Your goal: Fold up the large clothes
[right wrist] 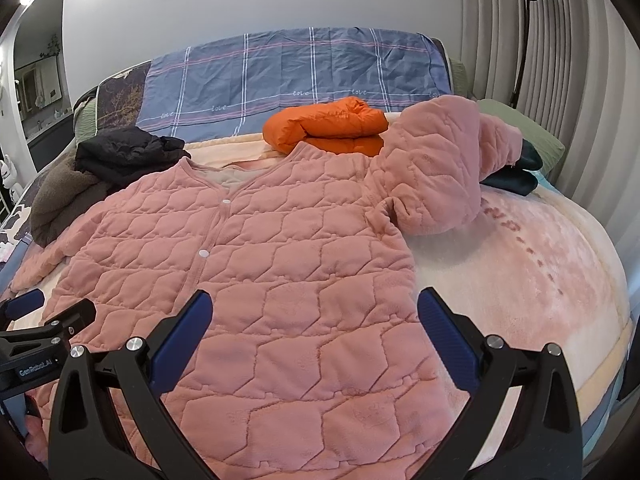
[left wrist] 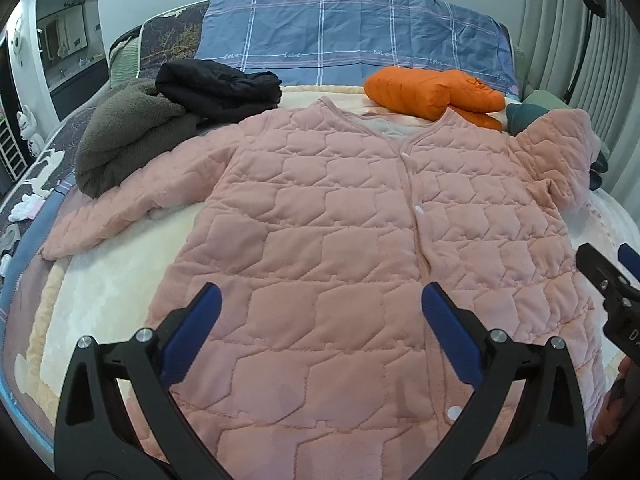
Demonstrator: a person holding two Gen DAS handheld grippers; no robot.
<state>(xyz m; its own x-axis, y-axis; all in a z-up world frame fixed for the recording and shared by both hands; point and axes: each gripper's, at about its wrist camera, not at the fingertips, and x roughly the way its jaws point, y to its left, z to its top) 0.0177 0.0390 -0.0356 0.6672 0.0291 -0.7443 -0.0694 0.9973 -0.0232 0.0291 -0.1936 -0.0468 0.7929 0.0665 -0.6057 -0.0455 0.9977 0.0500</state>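
Note:
A pink quilted jacket [left wrist: 340,216] [right wrist: 256,264] lies front up and snapped shut on a cream blanket [left wrist: 120,280] [right wrist: 520,272] on the bed. Its left sleeve [left wrist: 108,216] stretches out flat. Its right sleeve [right wrist: 436,172] is bunched up near the shoulder. My left gripper [left wrist: 320,304] hovers open over the lower front of the jacket, nothing between its blue pads. My right gripper [right wrist: 316,308] hovers open over the jacket's lower right side, holding nothing. Each gripper shows at the edge of the other's view.
A folded orange puffer jacket [left wrist: 432,92] [right wrist: 332,126] sits beyond the collar. A black garment [left wrist: 220,88] and a brown fleece [left wrist: 128,136] are piled at the far left. Dark green clothing [right wrist: 516,172] lies at the far right. A blue plaid quilt [left wrist: 352,32] covers the head of the bed.

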